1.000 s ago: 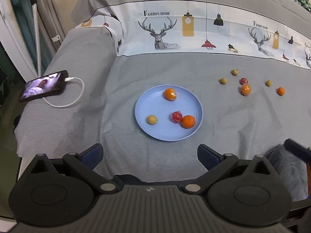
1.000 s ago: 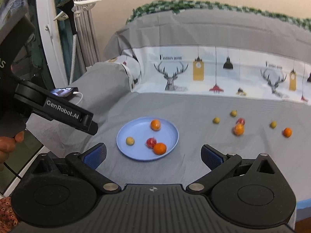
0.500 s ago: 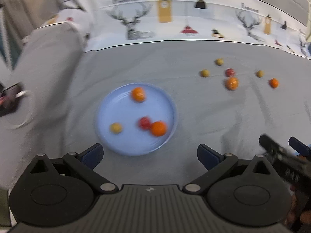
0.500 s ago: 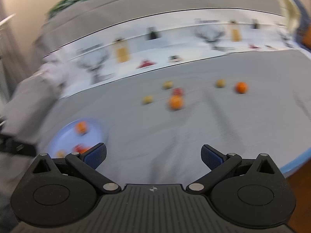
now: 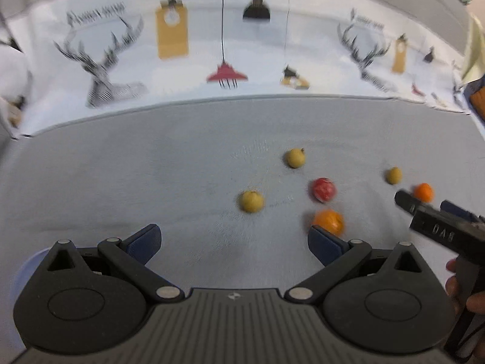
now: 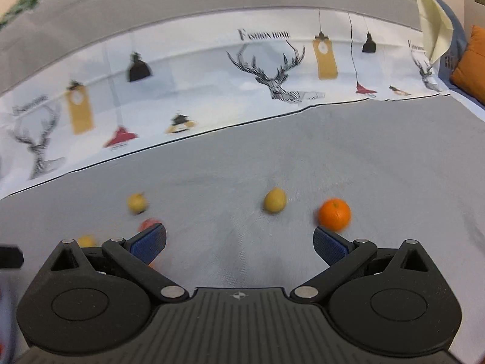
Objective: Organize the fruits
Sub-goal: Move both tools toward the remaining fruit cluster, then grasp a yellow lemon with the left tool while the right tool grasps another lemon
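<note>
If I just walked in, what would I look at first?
Probably the little fruits scattered on the gray sheet: a red one in the middle, an orange one just in front of it, and yellowish ones around them. Next, the deer drawing on the white cloth behind. Both the left tool and the right tool hang open and empty over the sheet.

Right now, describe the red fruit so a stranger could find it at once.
Start at the grey bedsheet below the deer-print band. Six small fruits lie loose there, right of centre. The red fruit sits mid-cluster, just beyond the larger orange; it is the only red one, the others yellow or orange.
</note>
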`<state>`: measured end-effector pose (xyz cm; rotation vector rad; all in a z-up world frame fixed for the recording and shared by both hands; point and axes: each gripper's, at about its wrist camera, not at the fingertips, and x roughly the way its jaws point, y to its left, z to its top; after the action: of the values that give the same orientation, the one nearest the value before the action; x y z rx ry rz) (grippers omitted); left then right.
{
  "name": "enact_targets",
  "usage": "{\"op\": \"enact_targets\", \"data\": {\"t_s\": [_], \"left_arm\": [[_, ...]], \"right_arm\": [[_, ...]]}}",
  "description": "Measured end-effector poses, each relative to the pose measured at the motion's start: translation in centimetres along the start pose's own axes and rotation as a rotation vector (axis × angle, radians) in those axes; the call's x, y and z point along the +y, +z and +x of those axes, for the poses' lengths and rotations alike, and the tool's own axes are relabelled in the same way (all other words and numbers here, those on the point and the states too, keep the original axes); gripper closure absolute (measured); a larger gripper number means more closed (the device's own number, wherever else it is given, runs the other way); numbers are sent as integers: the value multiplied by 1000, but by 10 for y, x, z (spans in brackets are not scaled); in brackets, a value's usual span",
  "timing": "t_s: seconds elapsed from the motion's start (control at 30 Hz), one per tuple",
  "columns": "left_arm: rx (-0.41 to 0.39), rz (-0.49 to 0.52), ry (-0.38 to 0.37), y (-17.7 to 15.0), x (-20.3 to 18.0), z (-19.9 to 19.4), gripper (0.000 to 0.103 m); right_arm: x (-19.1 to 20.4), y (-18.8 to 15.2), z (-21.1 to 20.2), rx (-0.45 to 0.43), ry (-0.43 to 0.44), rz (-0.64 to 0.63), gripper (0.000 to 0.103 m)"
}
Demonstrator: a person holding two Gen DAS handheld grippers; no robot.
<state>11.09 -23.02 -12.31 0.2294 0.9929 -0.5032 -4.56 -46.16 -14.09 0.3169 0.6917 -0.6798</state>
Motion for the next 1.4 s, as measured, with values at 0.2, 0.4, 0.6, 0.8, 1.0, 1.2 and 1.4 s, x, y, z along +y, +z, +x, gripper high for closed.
{"op": "enact_targets", "data": {"t_s": [0.2, 0.4, 0.6, 0.8, 1.0, 1.2, 1.4], "left_arm": [[71, 84, 24, 19, -8, 83, 0], [49, 74, 25, 16, -4, 111, 0], [43, 105, -1, 16, -7, 108, 12], [41, 180, -102, 16, -16, 86, 76], [-20, 195, -83, 8, -10, 39, 76], [-43, 215, -84, -16, -5, -56, 76], [-65, 235, -89, -71, 20, -142, 76]], "right_arm": [[-14, 10, 84, 76, -77, -9, 1], [-10, -4, 107, -2, -90, -108, 1], [-8, -4, 103, -11, -102, -108, 10], [3, -1, 89, 1, -48, -170, 77], [5, 13, 41, -16, -60, -117, 77], [24, 6, -73, -103, 38, -129, 77], [58, -39, -188, -83, 177, -170, 76]]}}
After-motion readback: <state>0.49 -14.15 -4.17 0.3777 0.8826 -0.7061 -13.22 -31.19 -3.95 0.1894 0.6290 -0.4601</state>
